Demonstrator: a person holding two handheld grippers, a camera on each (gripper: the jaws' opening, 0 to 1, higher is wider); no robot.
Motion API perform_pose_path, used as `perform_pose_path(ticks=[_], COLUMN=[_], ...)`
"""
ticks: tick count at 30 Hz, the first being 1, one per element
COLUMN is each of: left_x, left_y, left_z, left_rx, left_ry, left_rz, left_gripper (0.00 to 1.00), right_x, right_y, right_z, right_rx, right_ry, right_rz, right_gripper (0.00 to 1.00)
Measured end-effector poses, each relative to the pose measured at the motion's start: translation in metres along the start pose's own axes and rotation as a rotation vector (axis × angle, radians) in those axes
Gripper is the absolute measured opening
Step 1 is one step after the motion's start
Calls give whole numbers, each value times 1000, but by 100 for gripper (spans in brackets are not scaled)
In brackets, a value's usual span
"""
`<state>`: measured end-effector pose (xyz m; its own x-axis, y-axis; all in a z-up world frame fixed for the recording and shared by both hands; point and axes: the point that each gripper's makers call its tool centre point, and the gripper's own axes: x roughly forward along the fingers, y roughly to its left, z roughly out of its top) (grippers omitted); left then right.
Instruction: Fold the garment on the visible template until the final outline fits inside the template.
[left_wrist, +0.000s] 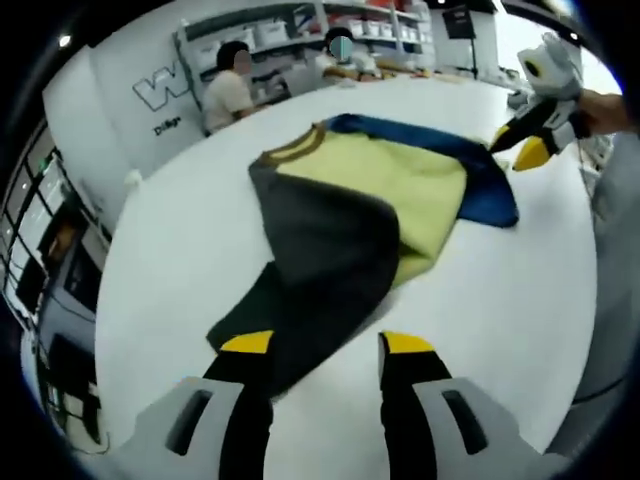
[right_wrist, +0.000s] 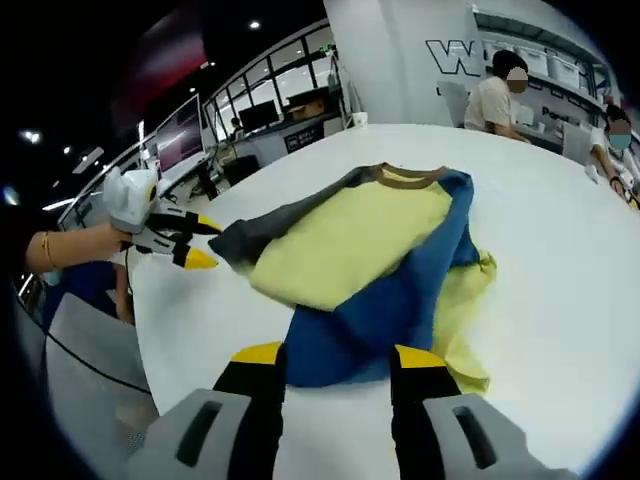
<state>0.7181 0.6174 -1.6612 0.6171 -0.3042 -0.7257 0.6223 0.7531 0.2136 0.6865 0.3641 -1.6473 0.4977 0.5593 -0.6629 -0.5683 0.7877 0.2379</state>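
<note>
A shirt lies on the white table (left_wrist: 520, 300), with a yellow body (left_wrist: 400, 180), a brown collar (left_wrist: 295, 148), one grey sleeve (left_wrist: 320, 260) and one blue sleeve (left_wrist: 490, 190). The grey sleeve is folded over the body, and its end runs down between the jaws of my left gripper (left_wrist: 327, 345), which stand wide apart. In the right gripper view the blue sleeve (right_wrist: 400, 290) crosses the yellow body (right_wrist: 340, 245), and its end lies between the spread jaws of my right gripper (right_wrist: 338, 356). The right gripper (left_wrist: 515, 148) is at the blue sleeve's edge. The left gripper (right_wrist: 203, 242) is open at the grey sleeve (right_wrist: 250, 232).
Two people (left_wrist: 228, 92) sit at the far edge of the table before white shelves (left_wrist: 270, 30). Desks with monitors (right_wrist: 190, 125) stand beyond the table's other side. A person's hand (right_wrist: 70, 248) holds the left gripper. Bare tabletop (right_wrist: 570, 250) surrounds the shirt.
</note>
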Motion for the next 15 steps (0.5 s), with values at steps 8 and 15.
perform_pose_path(ticks=[8,15], left_x=[9,12], left_y=[-3,-2], left_z=[-1,0], left_rx=[8,8], left_ry=[12,3], left_rz=[-4,-2], left_gripper=[31,24], right_x=[4,11], right_y=[2,-9], right_z=[-15,-21], right_rx=[46,102], right_ry=[24,15], right_rz=[-15,-69], right_gripper=[31,28])
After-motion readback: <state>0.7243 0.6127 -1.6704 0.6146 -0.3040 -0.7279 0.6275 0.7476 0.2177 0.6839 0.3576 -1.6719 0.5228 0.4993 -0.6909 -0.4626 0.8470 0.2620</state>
